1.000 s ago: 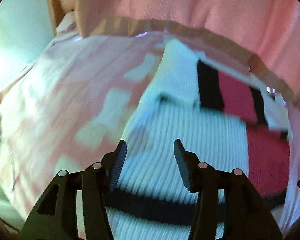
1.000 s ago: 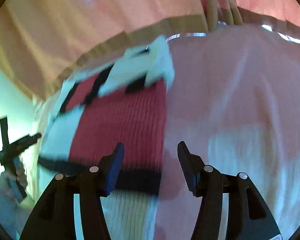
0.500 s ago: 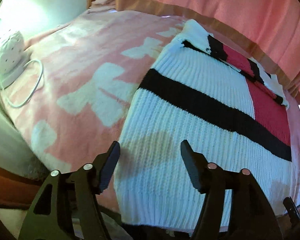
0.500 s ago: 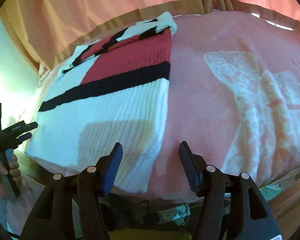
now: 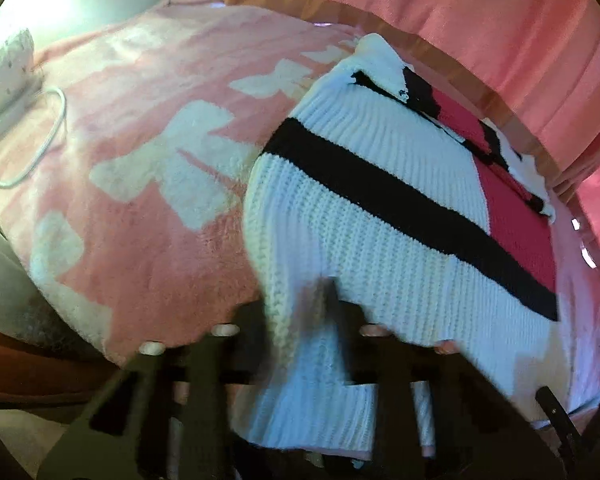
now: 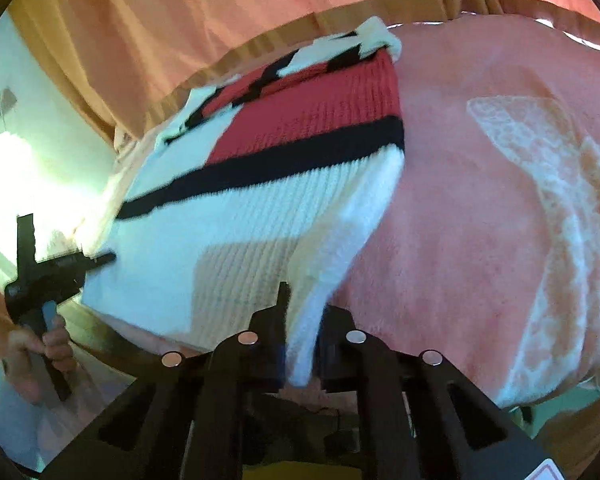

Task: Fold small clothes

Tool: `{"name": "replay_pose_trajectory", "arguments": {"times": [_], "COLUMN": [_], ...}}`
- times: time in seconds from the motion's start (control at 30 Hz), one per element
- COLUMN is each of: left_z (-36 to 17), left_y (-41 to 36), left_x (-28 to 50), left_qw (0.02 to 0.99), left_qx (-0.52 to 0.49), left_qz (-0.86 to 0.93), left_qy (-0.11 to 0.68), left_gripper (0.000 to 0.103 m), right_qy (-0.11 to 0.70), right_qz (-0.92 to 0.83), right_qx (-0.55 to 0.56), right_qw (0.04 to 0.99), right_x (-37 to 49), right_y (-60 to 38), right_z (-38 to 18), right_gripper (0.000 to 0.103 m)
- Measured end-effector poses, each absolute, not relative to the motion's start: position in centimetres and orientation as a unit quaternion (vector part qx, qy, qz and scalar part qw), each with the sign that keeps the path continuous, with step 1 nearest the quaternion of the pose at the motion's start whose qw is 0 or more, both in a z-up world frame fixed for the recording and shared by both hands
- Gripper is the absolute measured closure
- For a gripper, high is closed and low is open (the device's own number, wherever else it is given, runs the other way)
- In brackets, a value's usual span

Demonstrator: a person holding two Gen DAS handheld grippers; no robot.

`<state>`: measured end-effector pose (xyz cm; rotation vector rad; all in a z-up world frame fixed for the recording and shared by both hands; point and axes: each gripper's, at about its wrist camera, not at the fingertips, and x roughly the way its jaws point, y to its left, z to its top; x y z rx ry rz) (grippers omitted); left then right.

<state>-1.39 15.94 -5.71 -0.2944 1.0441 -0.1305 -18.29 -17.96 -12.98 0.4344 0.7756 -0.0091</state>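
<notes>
A knitted sweater (image 5: 364, 216), white with a black band and a red block, lies flat on a pink blanket (image 5: 148, 152). It also shows in the right wrist view (image 6: 260, 200). My left gripper (image 5: 300, 320) is shut on the sweater's near left hem corner. My right gripper (image 6: 304, 328) is shut on the near right hem corner, and the white knit runs down between its jaws. The left gripper also shows at the left of the right wrist view (image 6: 52, 272), held in a hand.
The pink blanket (image 6: 500, 208) with white bow shapes covers a bed. Pink curtains (image 5: 480, 20) hang behind it. A white device (image 5: 4, 76) with a cable (image 5: 40, 136) sits at the blanket's far left. The bed's front edge is just under both grippers.
Both grippers were open above the hem half a second ago. Now each has dropped to the near edge and shut on a hem corner of the sweater.
</notes>
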Motion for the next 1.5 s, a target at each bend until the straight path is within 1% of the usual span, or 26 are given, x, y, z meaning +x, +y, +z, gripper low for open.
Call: {"name": "replay_pose_trajectory", "arguments": {"times": [0.03, 0.13, 0.17, 0.3, 0.43, 0.6, 0.73, 0.83, 0.93, 1.0, 1.07, 1.17, 1.2, 1.3, 1.4, 1.5], "left_z": [-5.6, -3.6, -2.6, 0.0, 1.2, 0.1, -1.0, -1.4, 0.3, 2.6, 5.6, 8.8, 10.1, 11.6, 11.6, 10.0], "left_y": [16.1, 15.4, 15.0, 13.0, 11.0, 10.5, 11.6, 12.2, 12.4, 12.5, 12.6, 12.2, 11.7, 10.3, 8.3, 5.6], "left_x": [-1.5, -2.7, -3.7, -7.2, -10.9, -15.8, -18.1, -19.2, -20.0, -20.1, -19.1, -16.4, -14.2, -8.8, -2.6, 3.9], "left_qw": [0.854, 0.865, 0.869, 0.868, 0.865, 0.85, 0.837, 0.831, 0.837, 0.849, 0.867, 0.891, 0.902, 0.919, 0.928, 0.928], "left_qx": [-0.145, -0.136, -0.138, -0.145, -0.135, -0.118, -0.117, -0.119, -0.126, -0.131, -0.134, -0.128, -0.124, -0.118, -0.112, -0.1], "left_qz": [-0.064, -0.078, -0.089, -0.132, -0.169, -0.178, -0.167, -0.158, -0.166, -0.178, -0.191, -0.204, -0.202, -0.192, -0.173, -0.147], "left_qy": [0.496, 0.477, 0.467, 0.457, 0.454, 0.481, 0.508, 0.519, 0.505, 0.481, 0.44, 0.385, 0.362, 0.324, 0.31, 0.328], "left_gripper": [0.091, 0.095, 0.099, 0.099, 0.099, 0.099, 0.099, 0.099, 0.099, 0.099, 0.099, 0.099, 0.099, 0.099, 0.099, 0.098], "right_qy": [0.367, 0.338, 0.33, 0.304, 0.309, 0.345, 0.382, 0.391, 0.378, 0.356, 0.322, 0.258, 0.238, 0.202, 0.201, 0.221], "right_qz": [-0.004, -0.007, -0.01, -0.035, -0.063, -0.075, -0.076, -0.069, -0.056, -0.049, -0.044, -0.033, -0.033, -0.025, -0.033, -0.038], "right_qx": [0.205, 0.185, 0.177, 0.159, 0.151, 0.151, 0.165, 0.181, 0.182, 0.179, 0.168, 0.139, 0.127, 0.12, 0.115, 0.132], "right_qw": [0.907, 0.923, 0.927, 0.939, 0.937, 0.923, 0.906, 0.9, 0.906, 0.916, 0.931, 0.956, 0.962, 0.972, 0.972, 0.966], "right_x": [-18.5, -19.5, -20.0, -23.1, -26.1, -30.1, -32.9, -34.5, -35.9, -36.4, -36.4, -34.3, -32.8, -27.2, -20.2, -13.9], "right_y": [-18.0, -18.1, -18.3, -19.8, -21.3, -21.5, -21.2, -21.0, -20.2, -20.0, -20.0, -21.4, -22.0, -24.5, -26.6, -28.7], "right_z": [-12.4, -10.1, -9.4, -6.6, -5.7, -6.8, -8.7, -9.4, -8.3, -6.4, -4.1, -0.2, 1.1, 3.3, 3.8, 3.0], "right_gripper": [0.094, 0.095, 0.095, 0.095, 0.096, 0.096, 0.096, 0.096, 0.096, 0.096, 0.096, 0.096, 0.096, 0.096, 0.096, 0.096]}}
